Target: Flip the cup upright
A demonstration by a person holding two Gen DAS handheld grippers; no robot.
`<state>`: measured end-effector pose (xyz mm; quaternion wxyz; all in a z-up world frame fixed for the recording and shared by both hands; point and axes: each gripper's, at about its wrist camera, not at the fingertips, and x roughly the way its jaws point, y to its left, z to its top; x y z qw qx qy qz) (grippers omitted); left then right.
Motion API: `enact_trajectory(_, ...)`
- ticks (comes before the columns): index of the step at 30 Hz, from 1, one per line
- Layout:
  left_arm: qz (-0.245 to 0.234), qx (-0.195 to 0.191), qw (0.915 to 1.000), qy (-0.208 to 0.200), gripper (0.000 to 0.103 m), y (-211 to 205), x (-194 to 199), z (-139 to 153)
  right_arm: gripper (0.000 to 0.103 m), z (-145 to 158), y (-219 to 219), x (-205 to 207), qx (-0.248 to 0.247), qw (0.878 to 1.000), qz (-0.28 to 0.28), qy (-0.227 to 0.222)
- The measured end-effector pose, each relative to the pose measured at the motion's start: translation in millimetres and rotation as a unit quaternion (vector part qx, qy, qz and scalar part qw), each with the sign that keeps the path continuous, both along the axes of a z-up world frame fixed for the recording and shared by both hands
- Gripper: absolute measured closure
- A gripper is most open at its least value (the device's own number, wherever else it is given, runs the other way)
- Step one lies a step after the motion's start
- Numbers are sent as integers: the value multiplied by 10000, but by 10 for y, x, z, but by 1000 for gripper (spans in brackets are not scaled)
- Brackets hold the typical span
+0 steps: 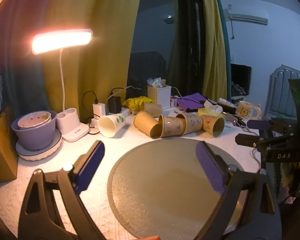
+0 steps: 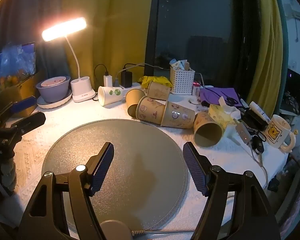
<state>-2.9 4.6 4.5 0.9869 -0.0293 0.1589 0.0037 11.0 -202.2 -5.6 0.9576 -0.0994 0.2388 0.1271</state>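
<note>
— Along the desk's [image 2: 220,160] far edge, behind the round grey mat [image 2: 118,160], lie the paper cups, all on their sides. Which one do we take?

— I'd take the brown cup [image 2: 208,133] nearest the desk's right edge. It lies apart from the cluster, mouth open toward us, so lifting it shouldn't drag neighbours. The white cup [image 2: 110,97] by the lamp base [image 2: 83,90] suits the other side.

— And the tools?

— Right gripper [image 2: 148,160] hangs over the mat, jaws spread wide, holding nothing. Left gripper [image 1: 150,164] likewise: apart and empty.

— How to do it well?

— Probably close across the cup's wall near mid-height, lightly, since paper crushes. Lift clear, rotate the wrist until the mouth faces up, then set it on the mat's bare middle.

— Risks?

— The mug [image 2: 278,132] and cables sit just beside it; approach from the mat side.
</note>
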Motion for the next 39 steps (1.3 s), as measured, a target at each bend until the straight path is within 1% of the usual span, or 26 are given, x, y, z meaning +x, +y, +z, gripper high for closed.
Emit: enact_trajectory(39, 39, 29, 10000, -7, 10, -37, -17, -4, 28, 8, -10, -10, 1, 10000, -27, -22)
